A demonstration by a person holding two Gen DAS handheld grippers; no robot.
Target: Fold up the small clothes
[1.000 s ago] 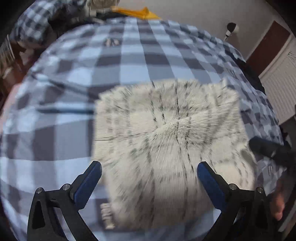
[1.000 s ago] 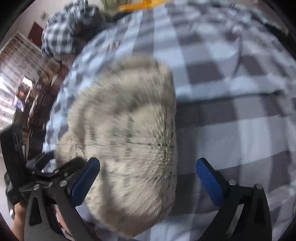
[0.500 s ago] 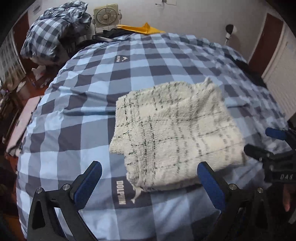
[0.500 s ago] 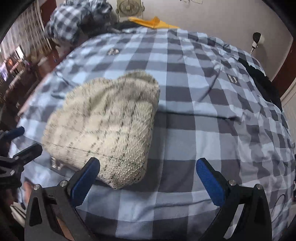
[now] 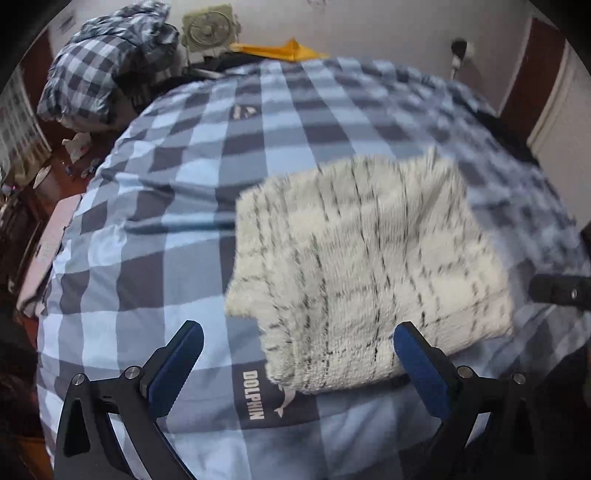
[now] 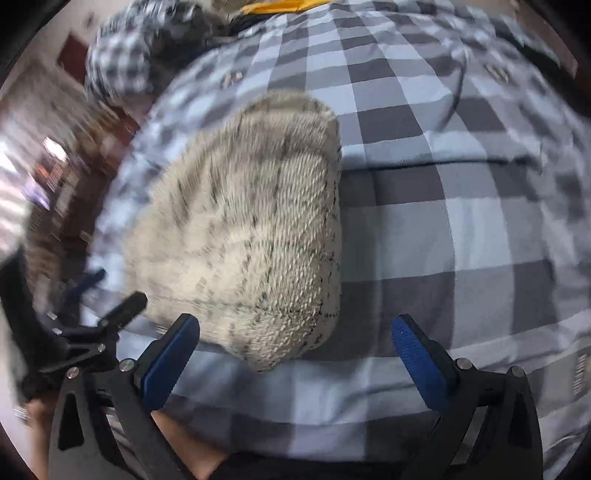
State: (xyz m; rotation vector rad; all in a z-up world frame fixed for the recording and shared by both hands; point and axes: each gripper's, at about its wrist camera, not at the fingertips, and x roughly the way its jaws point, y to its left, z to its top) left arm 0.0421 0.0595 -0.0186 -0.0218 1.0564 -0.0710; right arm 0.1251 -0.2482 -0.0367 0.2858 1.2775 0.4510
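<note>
Both cameras have moved in toward the bed since half a second ago, so the folded fuzzy garment [image 5: 365, 266] now looms larger in each view, and the right wrist view has swung left and blurred. That cream garment, crossed by thin dark lines, lies folded into a thick pad on the blue-and-grey checked bedspread [image 5: 155, 221], its near corner just above the printed "DOLPHIN" label [image 5: 253, 395].

Nothing sits between the fingers of the left gripper [image 5: 295, 363]; its 2 blue pads are spread wide, the right pad close against the garment's near edge, though whether it touches cannot be told. The right gripper [image 6: 295, 354] is likewise spread and holds nothing, with the garment's rounded folded end [image 6: 258, 236] just ahead of its left pad. In the right wrist view the left gripper's black frame [image 6: 92, 332] shows at the left border.

At the head of the bed lie a heap of checked bedding [image 5: 107, 70], a small fan [image 5: 208, 31] and a yellow cloth [image 5: 280, 50].
</note>
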